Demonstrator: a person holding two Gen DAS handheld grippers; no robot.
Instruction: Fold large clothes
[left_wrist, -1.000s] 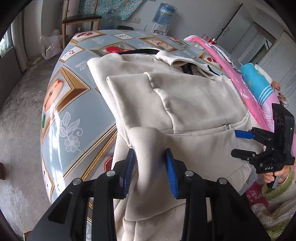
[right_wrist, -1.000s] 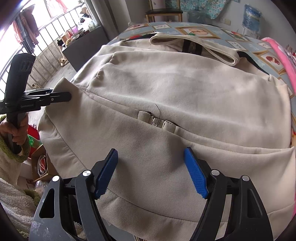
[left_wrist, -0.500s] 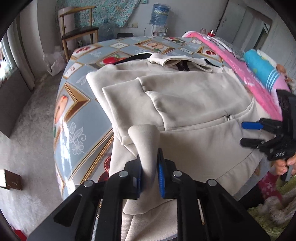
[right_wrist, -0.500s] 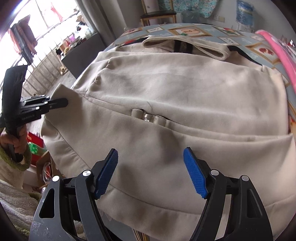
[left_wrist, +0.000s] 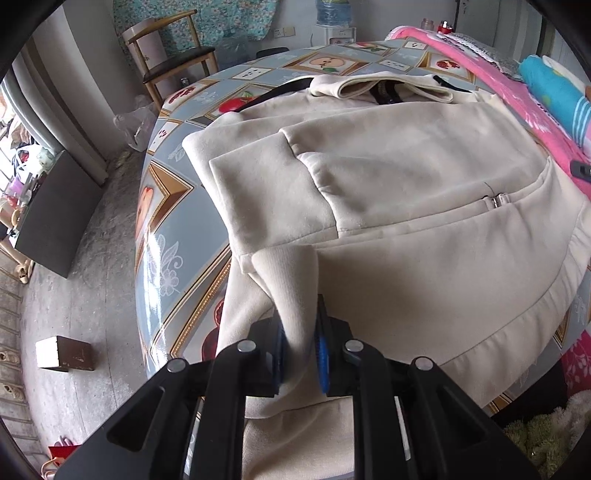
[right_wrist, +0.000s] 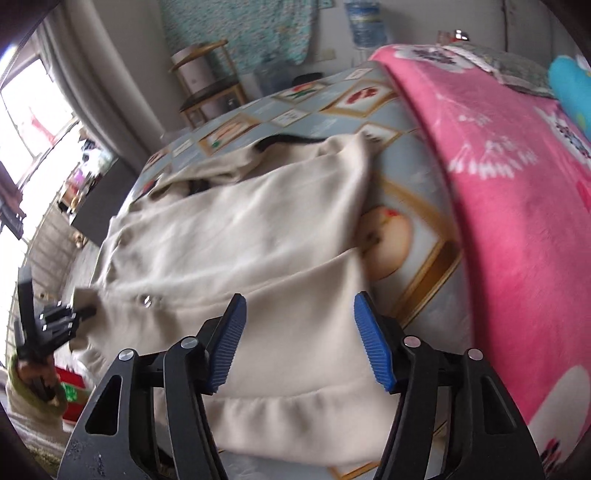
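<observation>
Right hand-held gripper (right_wrist: 299, 341) now rightward, closing, nothing pinched; left hand-held gripper (left_wrist: 299, 343) pinching beige jacket's (left_wrist: 406, 206) cuff.

Home: patterned table (left_wrist: 177, 206), wooden chair (left_wrist: 166, 48), blanket (right_wrist: 517, 184).

Cream jacket (right_wrist: 236, 251) lying spread across the tiled-print bench (right_wrist: 406, 206); right gripper (right_wrist: 299, 339) hovering over its hem, jaws closing on nothing (blue pads apart); left gripper (right_wrist: 79, 312) at the far left pinching the jacket's edge; pink blanket (right_wrist: 517, 221) lying alongside.
</observation>
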